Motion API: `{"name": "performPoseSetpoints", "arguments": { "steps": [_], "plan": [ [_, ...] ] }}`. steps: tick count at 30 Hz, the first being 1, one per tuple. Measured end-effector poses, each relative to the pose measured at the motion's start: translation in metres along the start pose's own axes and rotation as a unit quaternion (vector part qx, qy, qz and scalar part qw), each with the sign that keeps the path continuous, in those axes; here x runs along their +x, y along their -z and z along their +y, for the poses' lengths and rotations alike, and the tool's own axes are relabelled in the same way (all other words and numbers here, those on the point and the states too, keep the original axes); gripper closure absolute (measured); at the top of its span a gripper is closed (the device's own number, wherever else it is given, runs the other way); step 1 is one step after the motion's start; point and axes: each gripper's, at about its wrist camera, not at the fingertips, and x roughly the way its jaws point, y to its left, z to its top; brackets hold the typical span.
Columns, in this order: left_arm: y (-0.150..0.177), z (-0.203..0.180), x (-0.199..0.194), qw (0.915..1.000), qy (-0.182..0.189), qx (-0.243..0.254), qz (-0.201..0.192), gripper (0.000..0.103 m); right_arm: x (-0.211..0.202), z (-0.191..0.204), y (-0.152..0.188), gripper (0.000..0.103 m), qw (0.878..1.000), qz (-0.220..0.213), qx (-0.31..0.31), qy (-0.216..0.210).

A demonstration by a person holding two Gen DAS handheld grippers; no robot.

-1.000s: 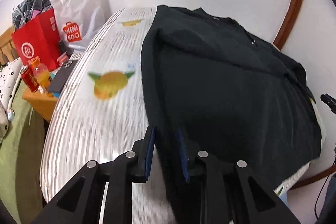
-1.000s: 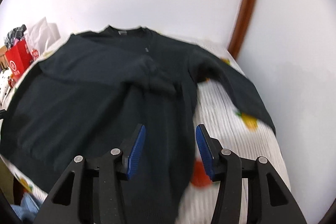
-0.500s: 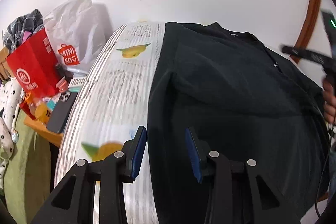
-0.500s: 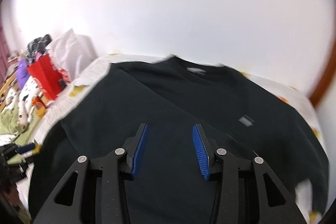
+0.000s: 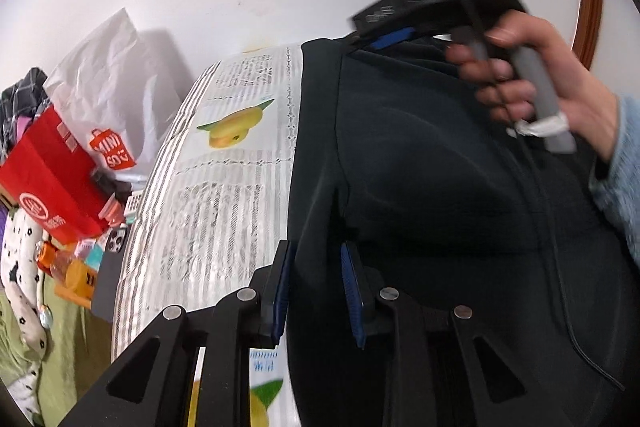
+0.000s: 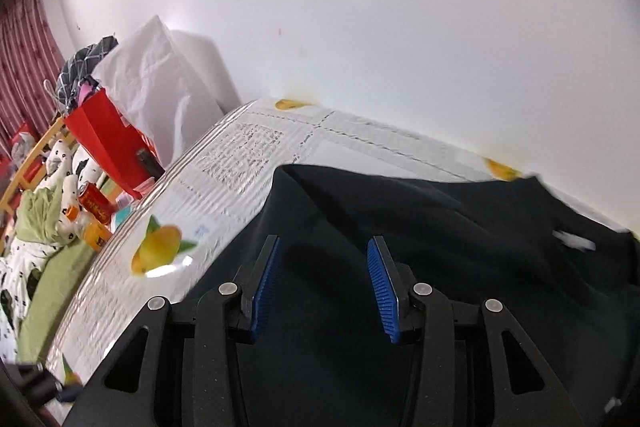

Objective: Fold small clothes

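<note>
A black long-sleeved top [image 5: 432, 195] lies spread on a table with a striped fruit-print cloth [image 5: 224, 195]. My left gripper [image 5: 316, 291] is open, its jaws either side of the top's left edge near the fold. My right gripper [image 6: 324, 283] is open above the top [image 6: 420, 235] near its far left corner. In the left wrist view the right gripper [image 5: 384, 35] hovers over the top's far edge, held by a hand [image 5: 532, 79].
A white wall runs behind the table. Left of the table stand a red paper bag [image 5: 48, 179], a white Miniso bag [image 5: 108, 107], cans and a phone [image 5: 116, 241]. A bed with green and spotted bedding [image 6: 36, 239] lies further left.
The left gripper opened and moved forward along the top's left edge. The right gripper swung left and forward across the top to its far left corner, staying open.
</note>
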Motion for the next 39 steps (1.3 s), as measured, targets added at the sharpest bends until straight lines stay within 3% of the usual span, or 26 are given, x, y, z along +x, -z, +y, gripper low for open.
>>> {"name": "performPoseSetpoints", "arguments": {
  "steps": [2,3,4,5,9,12,15,18,22,25,28,30,35,39],
  "plan": [
    [-0.003,-0.001,0.005,1.0,-0.004,-0.002,-0.005,0.08,0.021,-0.003,-0.007,0.059,1.0,0.009,0.012,-0.009],
    [-0.005,-0.001,0.005,0.9999,-0.005,-0.007,-0.014,0.082,0.031,-0.005,-0.009,0.068,1.0,0.018,0.019,-0.018],
    [-0.005,0.002,0.005,0.9997,-0.007,-0.014,-0.02,0.097,0.036,-0.006,-0.01,0.082,0.999,0.02,0.022,-0.032],
    [-0.005,0.006,0.003,0.9994,-0.001,-0.025,-0.025,0.096,0.038,-0.006,-0.01,0.095,0.998,0.023,0.021,-0.045],
    [-0.003,0.035,0.001,0.9931,0.052,-0.101,-0.026,0.096,0.008,0.0,-0.019,0.095,0.995,-0.038,0.008,-0.091],
    [0.001,0.059,0.011,0.9819,0.088,-0.168,-0.006,0.096,0.009,0.01,-0.03,0.095,0.991,-0.06,0.009,-0.12],
    [0.006,0.066,0.022,0.9761,0.094,-0.195,0.016,0.096,0.044,0.024,-0.036,0.095,0.994,-0.035,0.0,-0.106],
    [0.007,0.064,0.021,0.9769,0.091,-0.192,0.018,0.096,0.089,0.036,-0.032,0.095,0.998,0.008,0.0,-0.067],
    [0.008,0.065,0.02,0.978,0.088,-0.187,0.025,0.092,0.092,0.04,-0.029,0.091,0.999,0.009,-0.012,-0.045],
    [0.008,0.068,0.011,0.9777,0.095,-0.186,0.025,0.087,0.057,0.032,-0.026,0.088,0.998,0.012,-0.009,-0.057],
    [0.005,0.069,-0.002,0.9786,0.101,-0.179,0.005,0.076,0.001,0.013,-0.006,0.078,0.999,-0.01,-0.015,-0.037],
    [-0.003,0.069,-0.004,0.9802,0.099,-0.172,-0.005,0.067,-0.041,-0.009,0.019,0.06,1.0,-0.023,-0.011,0.003],
    [-0.021,0.063,0.018,0.984,0.078,-0.16,0.009,0.066,-0.133,-0.087,0.097,0.053,0.993,-0.03,0.025,0.115],
    [-0.02,0.067,0.038,0.984,0.044,-0.169,0.034,0.065,-0.188,-0.16,0.172,0.044,0.976,-0.005,0.094,0.195]
  ]
}}
